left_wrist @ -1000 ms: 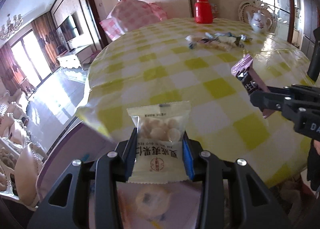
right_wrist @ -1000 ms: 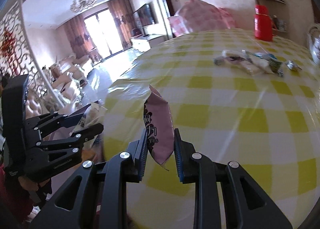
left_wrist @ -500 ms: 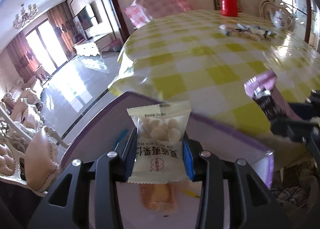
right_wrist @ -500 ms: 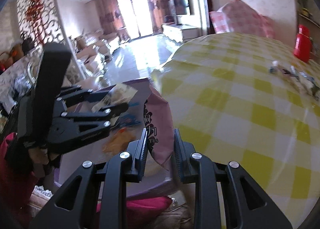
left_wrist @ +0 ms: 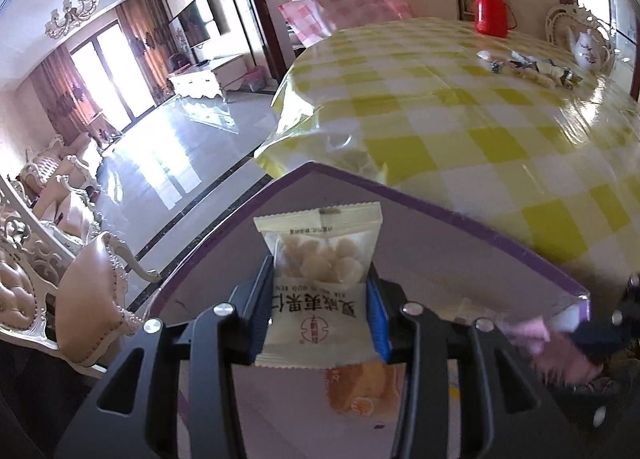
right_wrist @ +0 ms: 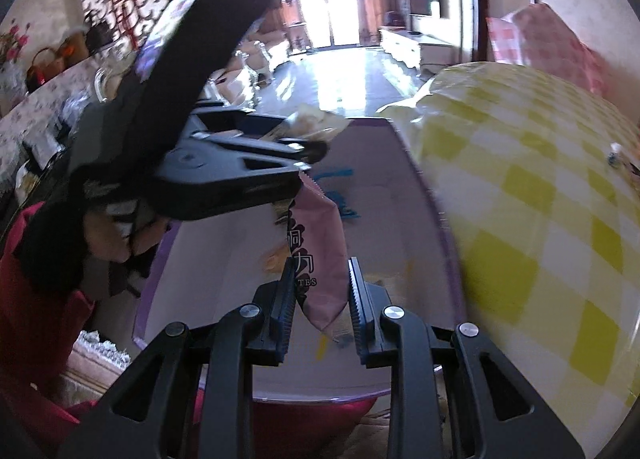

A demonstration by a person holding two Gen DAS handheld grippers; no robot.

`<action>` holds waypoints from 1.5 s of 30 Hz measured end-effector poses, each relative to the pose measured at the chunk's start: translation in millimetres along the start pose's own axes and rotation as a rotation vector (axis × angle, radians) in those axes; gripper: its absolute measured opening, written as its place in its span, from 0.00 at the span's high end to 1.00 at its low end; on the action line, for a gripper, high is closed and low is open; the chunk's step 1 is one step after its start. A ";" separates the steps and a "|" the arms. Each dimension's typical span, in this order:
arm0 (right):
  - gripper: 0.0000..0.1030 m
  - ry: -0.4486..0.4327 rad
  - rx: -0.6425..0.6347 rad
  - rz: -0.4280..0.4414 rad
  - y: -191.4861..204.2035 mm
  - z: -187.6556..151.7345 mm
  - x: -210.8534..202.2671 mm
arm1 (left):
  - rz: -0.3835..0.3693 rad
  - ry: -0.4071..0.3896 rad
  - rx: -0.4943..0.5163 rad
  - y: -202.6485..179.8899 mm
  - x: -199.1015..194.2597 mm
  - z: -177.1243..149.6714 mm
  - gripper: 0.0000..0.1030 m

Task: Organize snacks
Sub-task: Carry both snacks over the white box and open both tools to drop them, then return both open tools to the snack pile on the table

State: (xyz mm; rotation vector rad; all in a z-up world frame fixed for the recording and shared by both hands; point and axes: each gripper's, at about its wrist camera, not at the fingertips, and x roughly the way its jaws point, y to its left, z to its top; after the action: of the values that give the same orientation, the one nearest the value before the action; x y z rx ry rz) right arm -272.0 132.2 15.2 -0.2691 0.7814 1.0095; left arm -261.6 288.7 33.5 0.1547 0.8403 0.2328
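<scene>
My left gripper (left_wrist: 319, 295) is shut on a white nut packet (left_wrist: 318, 291) with a clear window, held over a purple-rimmed box (left_wrist: 432, 215) beside the table. My right gripper (right_wrist: 320, 291) is shut on a pink snack packet (right_wrist: 320, 247) over the same box (right_wrist: 440, 219). The left gripper (right_wrist: 240, 163) shows in the right wrist view, just left of the pink packet. An orange snack (left_wrist: 360, 387) lies in the box under the left gripper. The right gripper shows blurred at the lower right of the left wrist view (left_wrist: 600, 335).
A round table with a yellow checked cloth (left_wrist: 500, 119) stands beyond the box. Several wrapped snacks (left_wrist: 532, 69), a red flask (left_wrist: 491, 9) and a white teapot (left_wrist: 588, 47) stand at its far side. Chairs (left_wrist: 92, 299) stand to the left.
Both grippers have moved off the table and lower, over the purple-rimmed box, each still holding its packet. The right gripper has swung left, close to the left one.
</scene>
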 end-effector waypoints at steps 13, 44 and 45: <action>0.58 -0.035 0.115 0.001 -29.9 3.9 -12.2 | 0.105 -0.033 0.010 -5.2 -0.8 2.8 0.10; 0.15 -0.209 0.734 -0.474 -348.2 -91.6 -175.2 | -0.330 -0.019 -0.257 -270.7 123.6 221.5 0.02; 0.15 -0.218 0.771 -0.493 -371.1 -93.5 -180.1 | -0.332 -0.029 -0.278 -279.1 131.5 230.4 0.02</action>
State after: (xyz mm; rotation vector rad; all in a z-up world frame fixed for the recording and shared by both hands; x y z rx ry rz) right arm -57.2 -232.1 21.7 0.3026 0.7961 0.2234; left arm 36.0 44.5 27.4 -0.2402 0.7832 0.0336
